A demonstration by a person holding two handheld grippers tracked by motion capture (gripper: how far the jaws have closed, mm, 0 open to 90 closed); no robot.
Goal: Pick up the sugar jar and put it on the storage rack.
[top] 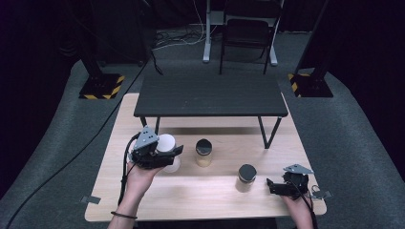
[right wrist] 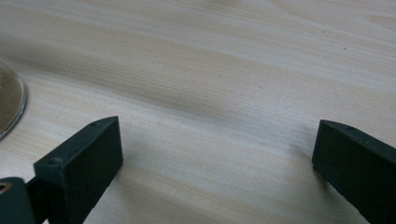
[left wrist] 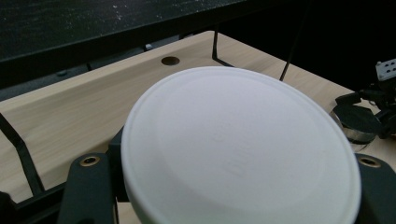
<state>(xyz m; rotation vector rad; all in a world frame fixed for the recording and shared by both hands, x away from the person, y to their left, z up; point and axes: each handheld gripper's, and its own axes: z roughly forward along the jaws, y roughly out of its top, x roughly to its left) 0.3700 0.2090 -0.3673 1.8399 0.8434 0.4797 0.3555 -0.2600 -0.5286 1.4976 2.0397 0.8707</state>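
Note:
My left gripper is shut on a white-lidded jar at the table's left middle. In the left gripper view the round white lid sits between the two black jaws, which press on its sides. I cannot tell whether the jar is off the table. Two glass jars with black lids stand to its right, one in the middle and one nearer the front. My right gripper lies low at the front right with its jaws wide apart over bare wood. A glass jar's edge is just left of it.
A low black shelf on thin legs spans the back of the wooden table. Beyond the table stand a black chair and two posts with yellow-striped bases. The left gripper view also shows a black-lidded jar.

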